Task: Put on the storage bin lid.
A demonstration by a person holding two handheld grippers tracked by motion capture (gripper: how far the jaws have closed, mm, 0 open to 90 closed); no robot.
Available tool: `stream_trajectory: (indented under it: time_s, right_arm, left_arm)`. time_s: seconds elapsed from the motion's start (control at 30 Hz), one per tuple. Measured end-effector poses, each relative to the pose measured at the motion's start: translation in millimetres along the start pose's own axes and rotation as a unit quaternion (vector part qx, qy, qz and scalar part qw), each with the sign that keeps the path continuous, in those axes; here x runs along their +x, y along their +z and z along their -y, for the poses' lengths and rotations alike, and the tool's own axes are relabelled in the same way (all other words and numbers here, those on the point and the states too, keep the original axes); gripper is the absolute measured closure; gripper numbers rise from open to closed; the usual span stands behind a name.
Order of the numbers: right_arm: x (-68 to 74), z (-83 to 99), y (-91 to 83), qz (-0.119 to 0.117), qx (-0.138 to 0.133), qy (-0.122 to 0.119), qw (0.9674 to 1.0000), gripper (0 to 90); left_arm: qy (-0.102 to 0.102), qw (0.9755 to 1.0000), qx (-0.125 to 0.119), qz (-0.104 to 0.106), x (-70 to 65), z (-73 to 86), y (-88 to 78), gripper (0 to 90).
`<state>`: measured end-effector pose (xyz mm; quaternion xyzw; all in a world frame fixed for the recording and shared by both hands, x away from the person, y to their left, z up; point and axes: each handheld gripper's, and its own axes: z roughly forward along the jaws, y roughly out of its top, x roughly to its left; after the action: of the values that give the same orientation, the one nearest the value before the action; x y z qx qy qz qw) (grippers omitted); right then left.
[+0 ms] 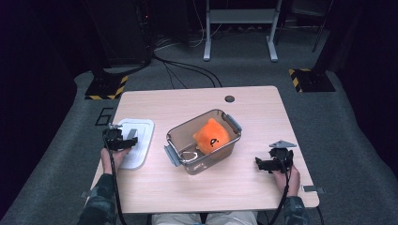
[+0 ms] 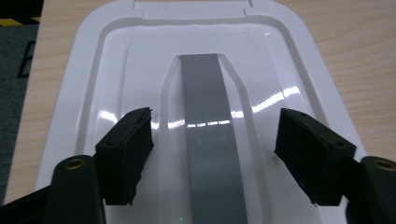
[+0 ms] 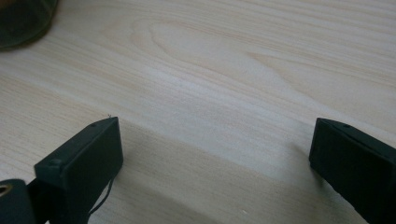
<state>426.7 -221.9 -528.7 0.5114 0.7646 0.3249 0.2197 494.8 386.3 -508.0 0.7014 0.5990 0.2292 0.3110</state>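
A white lid with a grey handle strip lies flat at the table's left. My left gripper hovers low over it, its black jaws standing apart on either side of the grey strip with clear gaps, touching nothing I can see. In the left gripper view the left gripper straddles the strip over the lid. A clear plastic box at the table's middle holds an orange plush toy. My right gripper rests open at the right; the right gripper has only bare wood between its jaws.
The box has grey latches at both ends. A dark round hole sits near the wooden table's far edge. Cables, stand bases with yellow-black tape and a white frame are on the floor beyond.
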Motion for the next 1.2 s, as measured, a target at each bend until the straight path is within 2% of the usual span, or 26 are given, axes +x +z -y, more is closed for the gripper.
stream_trajectory:
  time_s: [0.2,0.3,0.37,0.4,0.47,0.63,0.87,1.0,1.2]
  right_arm:
    - [-0.3,0.0,0.0,0.000,-0.001,-0.001,1.0000,2.4]
    - [-0.2,0.0,0.0,0.001,-0.001,-0.001,1.0000,2.4]
    - [-0.2,0.0,0.0,0.001,-0.001,-0.001,1.0000,2.4]
    - [-0.2,0.0,-0.1,0.001,0.000,-0.001,1.0000,2.4]
    - [-0.2,0.0,-0.1,0.001,-0.001,-0.001,1.0000,2.4]
    - [-0.2,0.0,-0.1,0.001,-0.001,-0.001,1.0000,2.4]
    - [-0.3,0.1,-0.1,0.000,0.000,-0.002,1.0000,2.5]
    - [-0.3,0.1,-0.1,0.000,-0.001,-0.001,1.0000,2.5]
    - [-0.3,0.1,0.0,0.000,-0.002,-0.001,1.0000,2.5]
  left_arm:
    - [0.023,0.9988,0.009,-0.043,-4.8,-1.4,0.4,43.9]
    - [0.026,0.9980,0.010,-0.057,-6.4,-0.9,-0.2,48.9]
    - [0.029,0.9979,0.010,-0.057,-8.9,-0.6,-0.2,52.3]
    - [0.032,0.9984,0.010,-0.045,-9.3,-0.4,-0.1,57.5]
    - [0.024,0.9989,0.007,-0.040,-9.9,0.2,0.3,64.5]
    - [0.010,0.9997,0.006,-0.023,-5.9,-0.1,0.0,65.7]
    - [0.017,0.9998,0.004,-0.007,-1.7,0.5,-2.8,66.5]
    - [0.026,0.9996,0.007,-0.007,-0.7,-1.8,-10.4,66.5]
    - [0.033,0.9995,-0.005,0.002,-2.6,-7.0,-21.3,66.5]
